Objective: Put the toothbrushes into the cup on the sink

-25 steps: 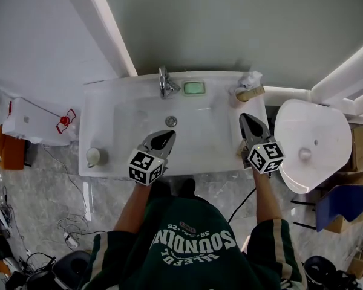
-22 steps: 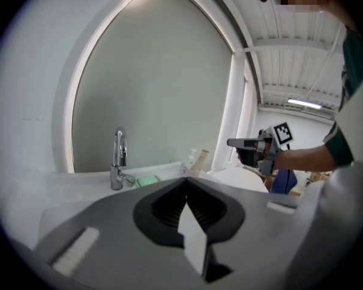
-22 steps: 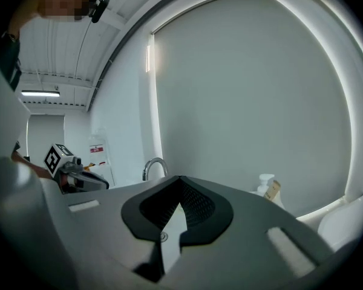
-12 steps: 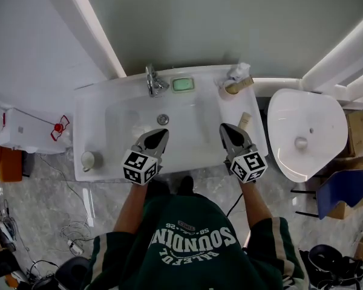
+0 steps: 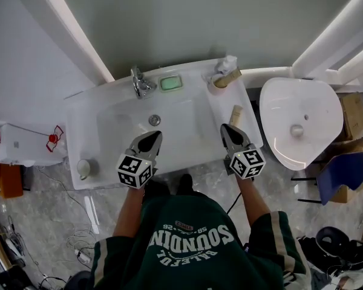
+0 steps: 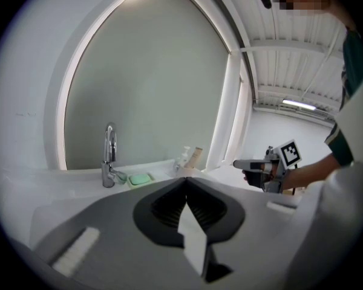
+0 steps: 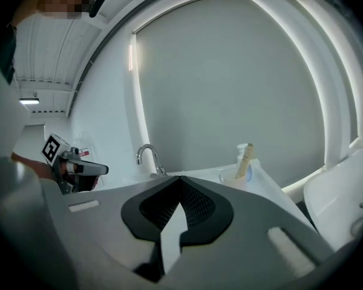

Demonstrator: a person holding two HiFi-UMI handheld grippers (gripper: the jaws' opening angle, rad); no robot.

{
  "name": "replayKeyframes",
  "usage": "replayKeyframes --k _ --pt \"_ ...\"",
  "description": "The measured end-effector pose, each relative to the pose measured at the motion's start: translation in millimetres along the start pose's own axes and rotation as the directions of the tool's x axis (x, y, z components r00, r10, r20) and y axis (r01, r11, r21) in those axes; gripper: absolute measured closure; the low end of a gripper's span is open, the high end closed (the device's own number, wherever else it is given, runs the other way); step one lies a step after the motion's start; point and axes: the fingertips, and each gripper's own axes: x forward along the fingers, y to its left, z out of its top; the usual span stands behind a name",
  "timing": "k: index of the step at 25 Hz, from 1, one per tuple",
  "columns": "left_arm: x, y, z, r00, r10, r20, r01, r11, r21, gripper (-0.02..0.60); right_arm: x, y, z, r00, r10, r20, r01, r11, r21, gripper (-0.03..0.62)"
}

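Above the sink point(image 5: 88, 104), the left hand-held gripper point(image 5: 153, 134) and the right hand-held gripper point(image 5: 225, 127) hang closed, empty.

Bright, even indoor light comes from glowing white strips point(image 5: 66, 29) around a grey wall panel point(image 5: 187, 23), leaving soft glare on the white sink point(image 5: 187, 132). Both gripper views bend like a fisheye, with black corners and a blurred foreground.
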Motion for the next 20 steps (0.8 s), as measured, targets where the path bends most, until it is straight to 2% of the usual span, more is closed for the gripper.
replayKeyframes --k 3,6,7,8,12,15,20 --pt "1.4 -0.9 -1.8 1.000 -0.004 -0.004 0.004 1.000 -0.002 0.531 -9.5 -28.9 -9.4 0.996 -0.079 -0.028 0.079 0.997 0.012 0.592" --pt "0.2 0.0 -4.6 1.000 0.000 -0.010 0.000 1.000 -0.006 0.531 -11.0 -63.0 -26.3 0.983 -0.152 -0.104 0.157 0.987 0.043 0.591" --pt "-0.8 0.6 -5.6 1.000 0.003 -0.012 -0.003 1.000 -0.008 0.531 -9.8 -75.2 -34.4 0.975 -0.171 -0.140 0.181 0.982 0.060 0.582" --pt "-2.2 1.5 -6.4 1.000 0.007 -0.014 -0.008 1.000 -0.011 0.531 -8.1 -87.6 -42.7 0.966 -0.188 -0.175 0.204 0.976 0.076 0.540" --pt "-10.7 8.0 -9.0 0.999 0.032 -0.016 -0.032 0.999 -0.030 0.531 3.4 -133.8 -74.7 0.920 -0.243 -0.307 0.287 0.952 0.107 0.453" --pt "-20.3 14.5 -12.7 0.998 0.059 -0.024 -0.060 0.998 -0.033 0.531 17.1 -161.7 -97.4 0.883 -0.251 -0.396 0.326 0.936 0.134 0.404" --pt "-39.5 27.9 -21.0 0.993 0.116 -0.037 -0.118 0.990 -0.073 0.531 43.3 -196.3 -129.2 0.813 -0.250 -0.526 0.386 0.908 0.165 0.395"
